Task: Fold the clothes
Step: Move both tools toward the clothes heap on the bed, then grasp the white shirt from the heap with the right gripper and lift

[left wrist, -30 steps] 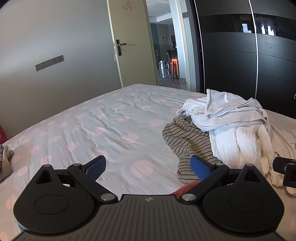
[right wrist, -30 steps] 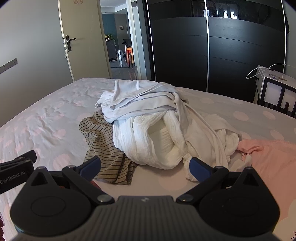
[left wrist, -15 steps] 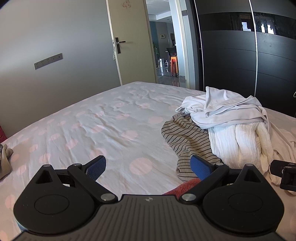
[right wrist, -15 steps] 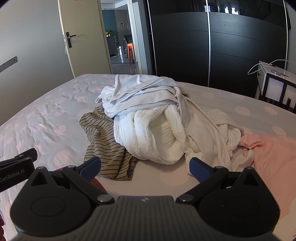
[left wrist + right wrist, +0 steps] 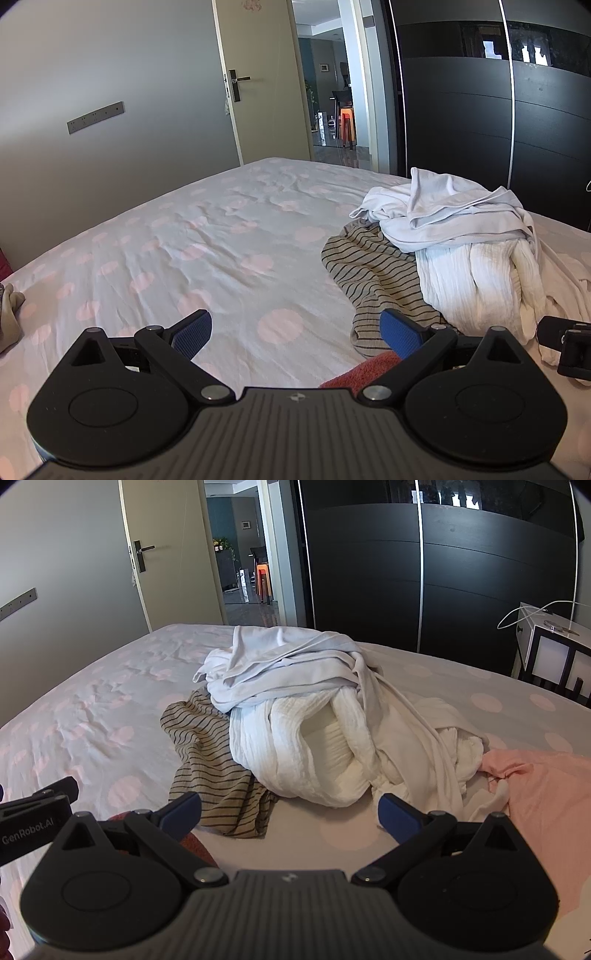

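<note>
Showing pink garment, right view only

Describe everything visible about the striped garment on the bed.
The striped garment is a thin, soft-looking fabric, beige with narrow dark stripes, lying crumpled and unfolded on the dotted bedsheet. Its far part is tucked under the white clothes pile, which rests on it; the near part spreads toward the grippers in loose folds. In the left wrist view its near edge lies beside a red cloth; contact cannot be confirmed. Neither gripper touches it. Its type cannot be told.
</note>
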`<action>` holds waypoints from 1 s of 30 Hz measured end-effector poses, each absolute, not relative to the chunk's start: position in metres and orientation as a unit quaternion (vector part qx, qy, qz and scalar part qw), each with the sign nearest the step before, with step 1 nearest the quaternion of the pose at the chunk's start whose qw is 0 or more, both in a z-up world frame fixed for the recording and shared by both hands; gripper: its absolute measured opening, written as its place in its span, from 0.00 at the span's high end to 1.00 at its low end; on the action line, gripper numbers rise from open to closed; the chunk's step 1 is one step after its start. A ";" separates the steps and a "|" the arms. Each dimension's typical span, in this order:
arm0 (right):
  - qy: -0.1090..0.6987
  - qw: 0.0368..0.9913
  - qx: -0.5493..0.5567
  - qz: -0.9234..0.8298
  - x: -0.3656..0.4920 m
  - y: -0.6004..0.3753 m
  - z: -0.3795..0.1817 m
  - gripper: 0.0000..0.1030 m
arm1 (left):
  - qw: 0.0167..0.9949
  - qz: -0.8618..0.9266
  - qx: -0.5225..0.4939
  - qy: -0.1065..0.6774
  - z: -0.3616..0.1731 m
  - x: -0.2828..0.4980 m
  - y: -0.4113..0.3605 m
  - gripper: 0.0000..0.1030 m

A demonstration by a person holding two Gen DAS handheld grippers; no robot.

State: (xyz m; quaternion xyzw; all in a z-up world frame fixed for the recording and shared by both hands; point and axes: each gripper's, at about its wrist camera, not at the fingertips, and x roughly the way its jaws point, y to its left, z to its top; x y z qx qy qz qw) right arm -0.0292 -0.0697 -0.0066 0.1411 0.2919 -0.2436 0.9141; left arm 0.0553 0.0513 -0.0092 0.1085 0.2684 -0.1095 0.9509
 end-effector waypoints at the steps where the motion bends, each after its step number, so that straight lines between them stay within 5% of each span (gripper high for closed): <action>1: 0.292 0.914 0.141 -0.243 -0.029 -0.070 -0.007 0.00 | 0.951 -0.109 0.109 0.269 -0.009 0.056 0.052 0.03; 20: 0.294 0.927 0.114 -0.205 -0.011 -0.077 -0.012 0.00 | 0.947 -0.101 0.103 0.286 -0.015 0.070 0.064 0.03; 30: 0.288 0.944 -0.021 -0.159 0.037 -0.103 -0.021 0.02 | 0.942 -0.084 0.103 0.307 -0.026 0.099 0.079 0.03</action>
